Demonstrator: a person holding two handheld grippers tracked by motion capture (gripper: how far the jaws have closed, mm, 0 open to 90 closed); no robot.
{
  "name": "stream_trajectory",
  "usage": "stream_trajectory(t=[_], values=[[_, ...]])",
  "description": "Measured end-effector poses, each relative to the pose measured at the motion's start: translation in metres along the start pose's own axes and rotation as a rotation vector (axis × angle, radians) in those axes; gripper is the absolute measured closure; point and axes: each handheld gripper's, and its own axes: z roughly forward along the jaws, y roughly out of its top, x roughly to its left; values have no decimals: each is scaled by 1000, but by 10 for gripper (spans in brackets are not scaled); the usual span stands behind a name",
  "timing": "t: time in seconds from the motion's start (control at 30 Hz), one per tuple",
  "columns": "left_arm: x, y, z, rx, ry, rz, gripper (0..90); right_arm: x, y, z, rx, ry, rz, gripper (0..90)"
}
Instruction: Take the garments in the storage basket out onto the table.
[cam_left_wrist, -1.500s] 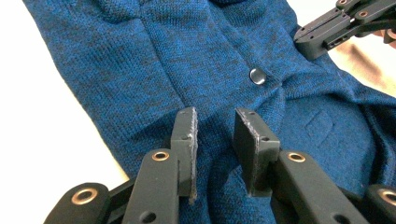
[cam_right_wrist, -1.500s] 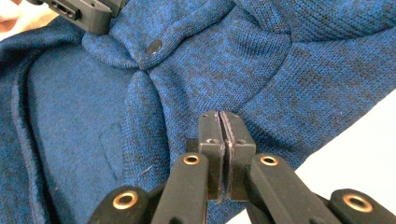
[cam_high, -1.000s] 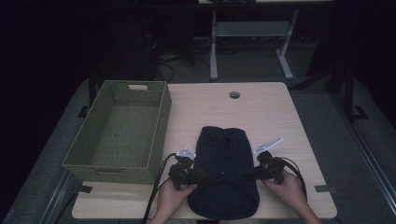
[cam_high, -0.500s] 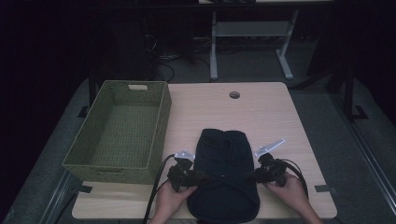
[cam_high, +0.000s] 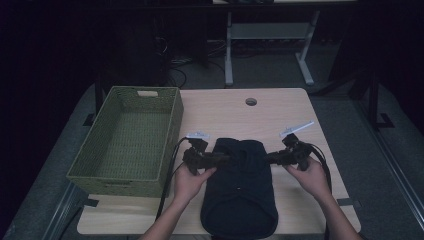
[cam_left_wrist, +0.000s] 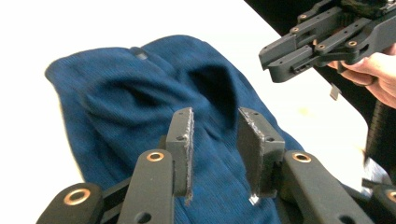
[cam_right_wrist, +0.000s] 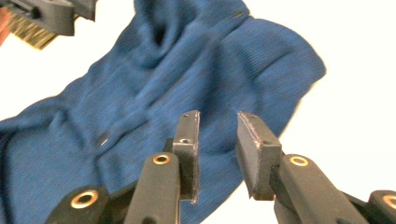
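A dark blue knitted garment lies folded on the table, its near end at the front edge. My left gripper is at its left side and my right gripper at its right side, both near the far end and pointing inward. Both pairs of jaws have just been opening. In the left gripper view the left gripper hovers open over the garment with nothing between its pads, and the right gripper shows beyond. In the right gripper view the right gripper is open above the garment.
A green woven basket stands on the left part of the wooden table, close to my left hand. A round cable hole lies near the table's far edge. Desk legs and cables stand on the dark floor behind.
Both hands have moved away from the person along the garment's sides and lifted a little. Both pairs of jaws now stand wider apart, off the cloth.
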Motion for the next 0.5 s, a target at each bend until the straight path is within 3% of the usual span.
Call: stream_trajectory(t=[0.27, 0.37, 0.5], values=[[27, 14, 19, 12, 41, -77, 645, -35, 21, 12, 23, -29, 82, 672], [34, 12, 26, 40, 68, -89, 638, -41, 20, 20, 43, -18, 108, 672], [35, 8, 32, 81, 90, -87, 643, -40, 18, 30, 74, -11, 97, 683]])
